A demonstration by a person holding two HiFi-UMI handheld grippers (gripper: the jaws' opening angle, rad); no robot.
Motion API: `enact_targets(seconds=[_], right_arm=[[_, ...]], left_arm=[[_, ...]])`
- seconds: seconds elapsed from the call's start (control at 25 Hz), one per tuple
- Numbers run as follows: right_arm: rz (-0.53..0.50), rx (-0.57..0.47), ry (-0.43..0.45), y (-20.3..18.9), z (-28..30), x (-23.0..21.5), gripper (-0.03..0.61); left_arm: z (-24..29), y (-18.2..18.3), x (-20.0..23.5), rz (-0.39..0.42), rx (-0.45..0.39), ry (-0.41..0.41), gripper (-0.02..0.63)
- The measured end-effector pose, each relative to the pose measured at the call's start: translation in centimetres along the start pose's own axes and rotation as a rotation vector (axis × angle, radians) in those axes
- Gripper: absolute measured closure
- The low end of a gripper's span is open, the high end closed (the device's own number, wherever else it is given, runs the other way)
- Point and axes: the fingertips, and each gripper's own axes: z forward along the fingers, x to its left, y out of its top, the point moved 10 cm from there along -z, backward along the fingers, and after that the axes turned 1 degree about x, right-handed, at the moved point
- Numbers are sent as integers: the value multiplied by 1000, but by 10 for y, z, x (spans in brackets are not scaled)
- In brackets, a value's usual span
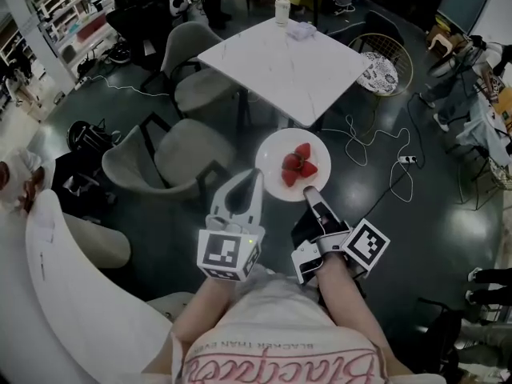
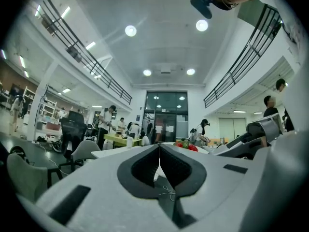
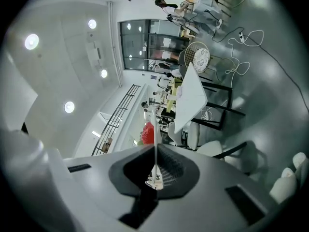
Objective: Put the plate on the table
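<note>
A round white plate carrying several red strawberries hangs in the air over the dark floor, just short of the near corner of the white marble table. My left gripper is shut on the plate's near-left rim. My right gripper is shut on its near-right rim. In the left gripper view the jaws meet on the thin rim, with strawberries beyond. In the right gripper view the plate shows edge-on between the shut jaws, a strawberry beside it.
A white cup and a crumpled clear wrapper sit at the table's far corner. Grey chairs stand left of the plate, a wicker chair at the table's right. Cables and a power strip lie on the floor.
</note>
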Motion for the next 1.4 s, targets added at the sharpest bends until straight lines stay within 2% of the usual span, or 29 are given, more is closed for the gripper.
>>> enact_targets(seconds=[0.44,0.8,1.08,1.4], right_arm=[[38,36,7,27,13,-12,569],[76,21,-6,79,67,-19,569],[95,-34,-2,128,148,-26,569],[76,-35,-24,170,246,-29,569]], left_arm=[[19,0,-3,26,12,54,607],[100,4,15,27,33,27,607],[197,4,62,24,30,-23,607],[291,1,120,18,29,-64,607]])
